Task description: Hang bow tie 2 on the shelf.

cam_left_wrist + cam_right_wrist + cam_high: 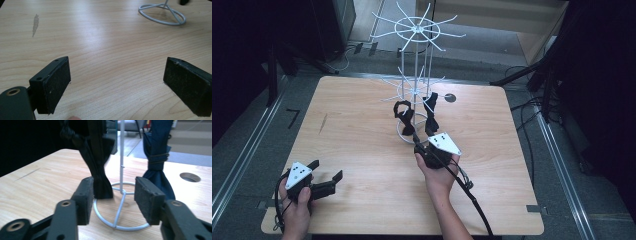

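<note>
A white wire rack (416, 75) with two tiers of spokes stands at the back middle of the wooden table (362, 150). Two dark fabric pieces hang from its lower tier: a black one (403, 116) on the left and a dark blue one (431, 112) on the right. My right gripper (418, 144) sits at the rack's base. In the right gripper view its jaws (113, 195) stand apart; the black piece's tail (100, 177) hangs against the left pad, and the blue piece (157, 157) hangs behind the right pad. My left gripper (327, 169) rests open near the table's front left, with bare wood between its jaws (116, 75).
The rack's ring base (120, 220) lies right in front of the right jaws, its pole (122, 150) rising between the two pieces. A round hole (450, 98) sits in the table behind the rack. A grey stain (35, 22) marks the wood. Cables and dark stands surround the table.
</note>
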`<state>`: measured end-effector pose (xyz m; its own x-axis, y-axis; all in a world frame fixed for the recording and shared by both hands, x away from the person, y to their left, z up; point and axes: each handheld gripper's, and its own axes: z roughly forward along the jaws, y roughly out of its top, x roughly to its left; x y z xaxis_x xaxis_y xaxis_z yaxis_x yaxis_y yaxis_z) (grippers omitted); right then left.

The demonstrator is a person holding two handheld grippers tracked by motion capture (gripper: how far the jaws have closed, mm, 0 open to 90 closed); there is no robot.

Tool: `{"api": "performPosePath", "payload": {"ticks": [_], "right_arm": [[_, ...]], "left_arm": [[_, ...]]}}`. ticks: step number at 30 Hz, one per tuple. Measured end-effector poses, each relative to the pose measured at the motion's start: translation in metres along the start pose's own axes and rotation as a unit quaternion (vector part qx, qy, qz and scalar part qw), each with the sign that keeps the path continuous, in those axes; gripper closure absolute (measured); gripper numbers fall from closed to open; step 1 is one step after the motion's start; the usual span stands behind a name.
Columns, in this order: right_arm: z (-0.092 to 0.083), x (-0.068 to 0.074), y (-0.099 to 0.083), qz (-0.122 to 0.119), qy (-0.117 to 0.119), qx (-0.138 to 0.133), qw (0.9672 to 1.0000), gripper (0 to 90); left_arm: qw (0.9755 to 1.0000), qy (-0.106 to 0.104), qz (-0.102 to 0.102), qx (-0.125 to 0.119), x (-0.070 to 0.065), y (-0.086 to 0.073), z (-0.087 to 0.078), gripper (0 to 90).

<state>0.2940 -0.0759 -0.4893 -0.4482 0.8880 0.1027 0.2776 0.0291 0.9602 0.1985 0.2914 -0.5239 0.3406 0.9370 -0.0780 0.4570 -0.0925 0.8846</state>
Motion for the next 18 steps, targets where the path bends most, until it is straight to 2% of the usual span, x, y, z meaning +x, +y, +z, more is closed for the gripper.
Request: {"api": "performPosePath", "payload": {"ticks": [3, 5, 7, 8, 10, 16, 18], "right_arm": [[-0.002, 0.002, 0.000, -0.014, 0.011, -0.001, 0.9998, 42.0], [-0.004, 0.002, 0.001, -0.018, 0.009, 0.008, 0.9998, 36.3], [-0.006, 0.001, 0.002, -0.012, -0.003, 0.022, 0.9997, 24.4], [-0.008, 0.001, 0.002, -0.008, -0.010, 0.025, 0.9996, 15.6], [-0.010, -0.002, 0.003, -0.005, -0.003, 0.032, 0.9995, 0.0], [-0.020, -0.010, 0.003, 0.000, 0.023, 0.026, 0.9994, 0.0], [-0.023, -0.012, 0.002, -0.002, 0.021, 0.029, 0.9994, 0.0]], "left_arm": [[1.0000, 0.000, 0.000, 0.000, 0.000, 0.000, 0.000, 8.1], [1.0000, 0.000, 0.001, 0.000, 0.000, 0.000, 0.000, 8.1], [1.0000, 0.000, 0.000, 0.000, 0.000, 0.000, 0.000, 8.2], [1.0000, 0.000, 0.000, 0.000, 0.000, 0.000, 0.000, 8.1], [1.0000, 0.000, 0.000, 0.000, 0.000, 0.000, 0.000, 8.1], [1.0000, 0.000, 0.000, 0.000, 0.000, 0.000, 0.000, 8.1], [1.0000, 0.001, 0.000, 0.000, 0.000, 0.000, 0.000, 8.1]]}}
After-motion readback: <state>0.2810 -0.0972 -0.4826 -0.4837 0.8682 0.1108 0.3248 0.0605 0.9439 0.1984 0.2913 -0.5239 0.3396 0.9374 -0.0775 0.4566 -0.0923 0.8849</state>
